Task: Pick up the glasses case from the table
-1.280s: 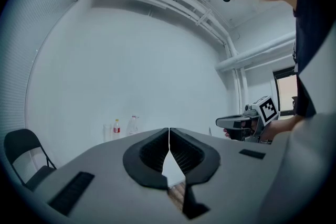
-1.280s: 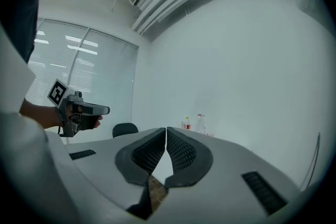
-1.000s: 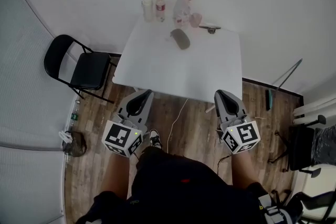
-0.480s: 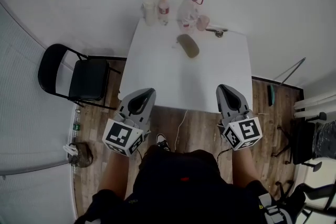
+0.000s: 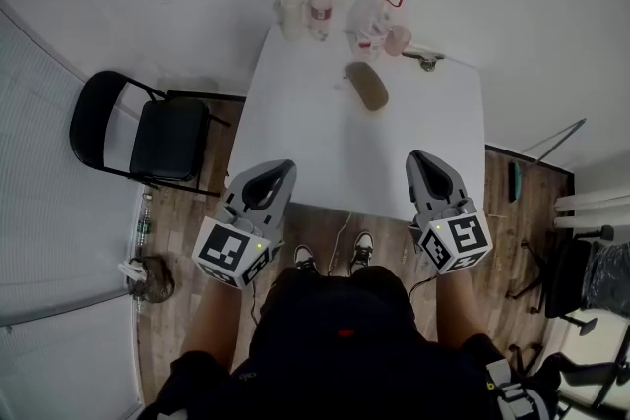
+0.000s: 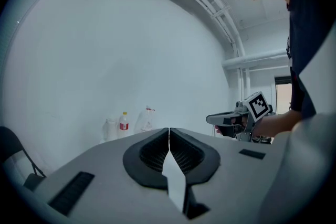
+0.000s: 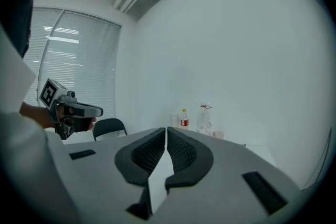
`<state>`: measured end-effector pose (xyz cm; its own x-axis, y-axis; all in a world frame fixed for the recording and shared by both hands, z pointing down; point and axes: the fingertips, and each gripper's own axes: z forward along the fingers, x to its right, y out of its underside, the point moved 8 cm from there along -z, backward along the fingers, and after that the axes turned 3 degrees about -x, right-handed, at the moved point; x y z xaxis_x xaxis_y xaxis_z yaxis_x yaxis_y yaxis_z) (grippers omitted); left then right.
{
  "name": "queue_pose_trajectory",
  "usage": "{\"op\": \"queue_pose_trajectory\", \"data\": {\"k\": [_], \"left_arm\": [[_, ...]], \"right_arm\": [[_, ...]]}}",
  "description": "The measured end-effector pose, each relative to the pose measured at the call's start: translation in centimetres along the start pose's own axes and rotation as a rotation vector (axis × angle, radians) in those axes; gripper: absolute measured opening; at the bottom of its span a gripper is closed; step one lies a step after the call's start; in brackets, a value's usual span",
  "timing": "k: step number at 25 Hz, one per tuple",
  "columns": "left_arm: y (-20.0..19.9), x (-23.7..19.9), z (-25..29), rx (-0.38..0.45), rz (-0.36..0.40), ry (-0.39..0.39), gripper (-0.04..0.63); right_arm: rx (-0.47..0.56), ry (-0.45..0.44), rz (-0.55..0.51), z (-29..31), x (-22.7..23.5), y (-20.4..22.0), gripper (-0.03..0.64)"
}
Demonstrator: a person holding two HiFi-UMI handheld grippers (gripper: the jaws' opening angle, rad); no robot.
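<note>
The glasses case (image 5: 367, 86) is an olive-brown oval that lies on the far half of the white table (image 5: 325, 152), slightly right of centre. My left gripper (image 5: 279, 168) hovers over the table's near left edge, shut and empty. My right gripper (image 5: 418, 158) is level with it over the near right edge, also shut and empty. Both are well short of the case. In the left gripper view the jaws (image 6: 169, 131) meet in a thin line. The right gripper view shows its jaws (image 7: 166, 130) the same way. Neither gripper view shows the case.
At the table's far edge stand a clear cup (image 5: 290, 16), a red-labelled bottle (image 5: 321, 9), a clear bag (image 5: 371, 13), a pink cup (image 5: 397, 40) and a small dark object (image 5: 425, 62). A black folding chair (image 5: 162, 138) stands left of the table. A wall lies behind.
Both grippers and the person have come forward: the jaw tips, earlier over the floor in front of the table, now reach its near edge. The case lies closer. Both stay shut.
</note>
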<state>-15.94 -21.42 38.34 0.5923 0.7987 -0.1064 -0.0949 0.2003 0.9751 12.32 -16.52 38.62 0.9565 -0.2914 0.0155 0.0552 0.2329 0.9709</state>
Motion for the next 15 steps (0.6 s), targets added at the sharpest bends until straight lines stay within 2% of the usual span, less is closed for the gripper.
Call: {"op": "queue_pose_trajectory", "data": {"k": [6,7,9,15], "left_arm": [[0.3,0.2,1.8,0.009,-0.063,-0.11,0.023],[0.2,0.3,2.3,0.007,-0.072,-0.125,0.023],[0.2,0.5,3.5,0.001,-0.078,-0.149,0.023],[1.3,1.2,6.0,-0.027,-0.091,-0.198,0.023]], "right_arm": [[-0.063,-0.069,-0.021,4.0,4.2,0.7,0.025],[-0.078,-0.082,-0.03,4.9,5.0,0.8,0.043],[-0.116,-0.116,-0.035,6.9,6.6,1.1,0.181],[-0.249,-0.146,-0.027,14.8,10.6,5.3,0.315]]}}
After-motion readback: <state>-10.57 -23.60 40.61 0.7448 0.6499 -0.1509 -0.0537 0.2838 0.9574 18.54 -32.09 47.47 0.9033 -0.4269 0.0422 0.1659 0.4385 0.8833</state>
